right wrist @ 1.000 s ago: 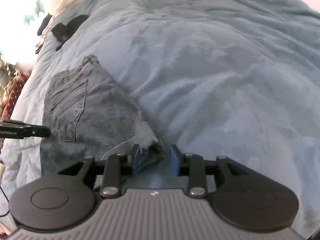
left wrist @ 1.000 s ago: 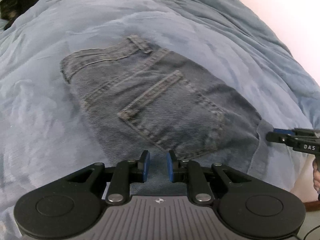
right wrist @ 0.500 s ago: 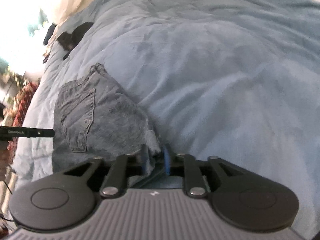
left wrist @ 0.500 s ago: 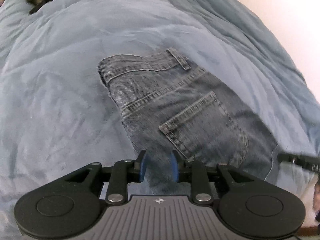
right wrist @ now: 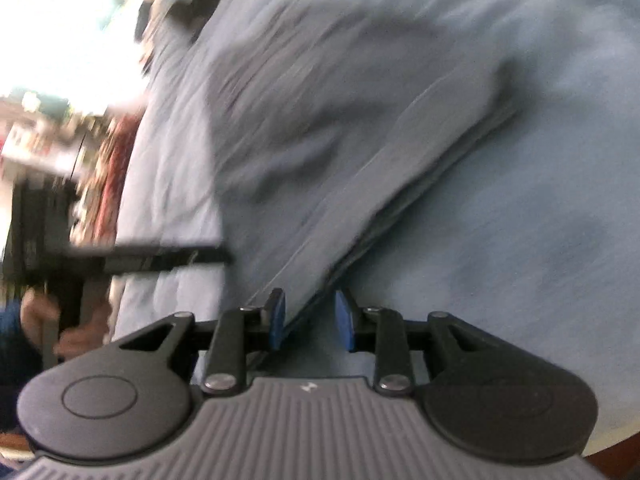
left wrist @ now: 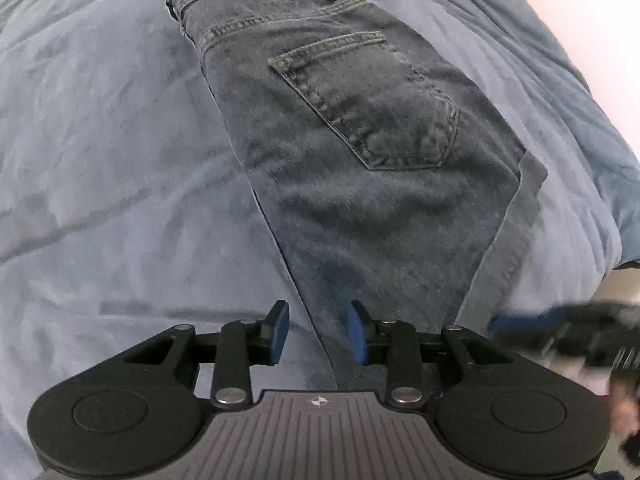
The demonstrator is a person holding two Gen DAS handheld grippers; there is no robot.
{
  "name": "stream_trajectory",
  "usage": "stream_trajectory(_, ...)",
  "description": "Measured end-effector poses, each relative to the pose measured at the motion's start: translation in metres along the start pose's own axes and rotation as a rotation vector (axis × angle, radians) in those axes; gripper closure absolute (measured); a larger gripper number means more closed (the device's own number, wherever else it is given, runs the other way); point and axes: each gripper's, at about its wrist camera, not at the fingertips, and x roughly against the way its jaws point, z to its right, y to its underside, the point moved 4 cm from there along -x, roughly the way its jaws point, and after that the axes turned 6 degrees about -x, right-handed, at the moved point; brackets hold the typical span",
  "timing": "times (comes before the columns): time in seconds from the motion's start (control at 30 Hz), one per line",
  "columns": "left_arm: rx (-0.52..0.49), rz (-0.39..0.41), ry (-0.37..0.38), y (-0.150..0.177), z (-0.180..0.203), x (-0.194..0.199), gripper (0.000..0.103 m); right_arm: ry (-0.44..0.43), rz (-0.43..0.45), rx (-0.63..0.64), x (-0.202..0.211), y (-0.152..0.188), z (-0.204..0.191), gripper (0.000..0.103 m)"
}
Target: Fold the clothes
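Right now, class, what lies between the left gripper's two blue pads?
In the left wrist view, the left gripper stands open over the folded jeans' left edge: denim and blue bedspread show between the pads.

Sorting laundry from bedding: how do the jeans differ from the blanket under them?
The jeans are dark grey-blue denim; the blanket is paler, plush blue. The jeans show stitched seams and a back pocket; the blanket shows neither. The jeans lie folded and fairly flat; the blanket is rumpled. Both are bluish cloth.
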Motion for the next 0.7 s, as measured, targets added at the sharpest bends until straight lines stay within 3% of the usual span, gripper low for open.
stream_trajectory(0.17,-0.007,-0.004,0.03,0.015,0.006,0.006,0.074,-0.008,-0.021,-0.021,-0.031,0.016,-0.009,0.072)
stream_trajectory(0.2,-0.003,-0.011,0.038,0.019,0.008,0.006,0.074,-0.01,-0.015,-0.02,-0.033,0.016,-0.01,0.087)
stream_trajectory(0.3,0.037,-0.035,0.07,0.032,0.01,0.001,0.074,-0.007,-0.004,-0.002,-0.037,0.017,-0.015,0.092)
stream_trajectory(0.4,0.073,-0.057,0.092,0.046,0.014,-0.005,0.087,-0.006,-0.022,0.021,-0.041,0.023,-0.023,0.095)
stream_trajectory(0.6,0.114,-0.069,0.096,0.047,0.008,-0.007,0.091,0.027,-0.035,0.039,-0.051,0.024,-0.026,0.094)
stream_trajectory(0.7,0.037,-0.076,0.063,0.042,0.015,-0.014,0.09,0.031,-0.054,0.015,-0.051,0.023,-0.018,0.088)
